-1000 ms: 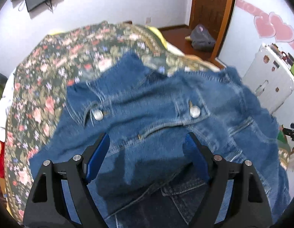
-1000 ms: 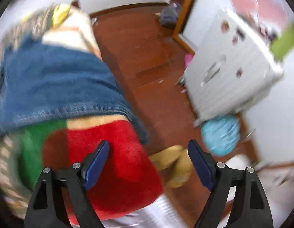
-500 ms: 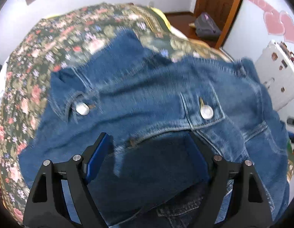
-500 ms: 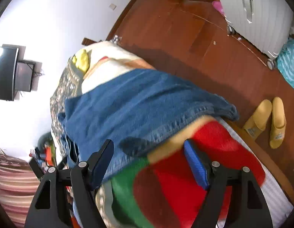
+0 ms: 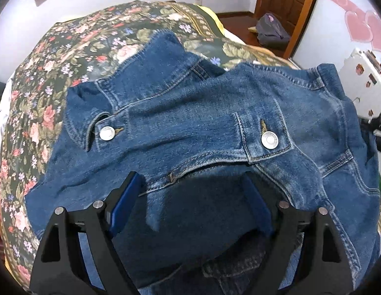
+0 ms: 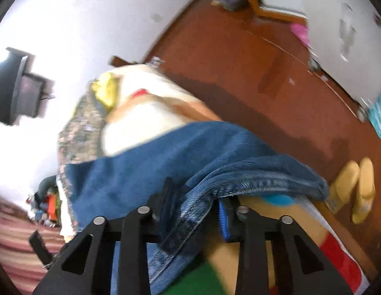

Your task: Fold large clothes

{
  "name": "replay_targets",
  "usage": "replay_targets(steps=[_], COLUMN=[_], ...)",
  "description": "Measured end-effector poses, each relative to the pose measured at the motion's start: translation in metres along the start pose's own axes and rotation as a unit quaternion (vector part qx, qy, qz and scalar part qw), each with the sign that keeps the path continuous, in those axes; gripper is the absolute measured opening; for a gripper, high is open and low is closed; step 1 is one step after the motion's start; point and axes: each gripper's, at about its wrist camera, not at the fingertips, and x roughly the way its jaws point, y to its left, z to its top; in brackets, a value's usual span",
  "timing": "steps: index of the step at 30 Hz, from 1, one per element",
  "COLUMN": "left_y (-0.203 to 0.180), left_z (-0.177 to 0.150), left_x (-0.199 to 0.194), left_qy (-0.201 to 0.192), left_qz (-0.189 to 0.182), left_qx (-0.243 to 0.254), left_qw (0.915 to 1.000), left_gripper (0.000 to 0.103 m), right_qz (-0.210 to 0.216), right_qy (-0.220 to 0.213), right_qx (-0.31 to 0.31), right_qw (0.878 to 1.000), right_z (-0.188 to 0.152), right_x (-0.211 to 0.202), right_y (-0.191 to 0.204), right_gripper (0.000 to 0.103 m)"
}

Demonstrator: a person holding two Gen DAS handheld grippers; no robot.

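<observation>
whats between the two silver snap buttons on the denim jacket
Only bare, wrinkled denim of the jacket lies between the collar button and the pocket button. The left wrist view shows it.

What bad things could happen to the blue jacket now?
1. The right hand-held gripper is closing on a bunched hem of the jacket, so it may catch extra layers and make a crooked fold.
2. That hem hangs by the bed edge above the floor; if it slips out, the jacket could slide off.
3. The left hand-held gripper is open over the jacket, so pulling with one side only may wrinkle it.
</observation>
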Motion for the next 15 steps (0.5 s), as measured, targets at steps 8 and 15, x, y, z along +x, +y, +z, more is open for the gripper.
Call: replay_targets(steps=[8, 15], left_y=[0.008, 0.032], left_z=[-0.011, -0.016], left_x=[-0.062, -0.131], left_qy=[-0.072, -0.159], left_qz=[-0.005, -0.028], left_qx=[-0.016, -0.05], left_qw=[0.9973, 0.9857], left_gripper=[0.083, 0.083], right_qz=[0.077, 0.174], right_qy=[-0.076, -0.072], right_qx=[-0.131, -0.252], right_qw=[0.986, 0.949], right_z=[0.004, -0.047], right_x=[-0.04, -0.05], right_y=[0.12, 0.258], right_gripper=[0.015, 0.013])
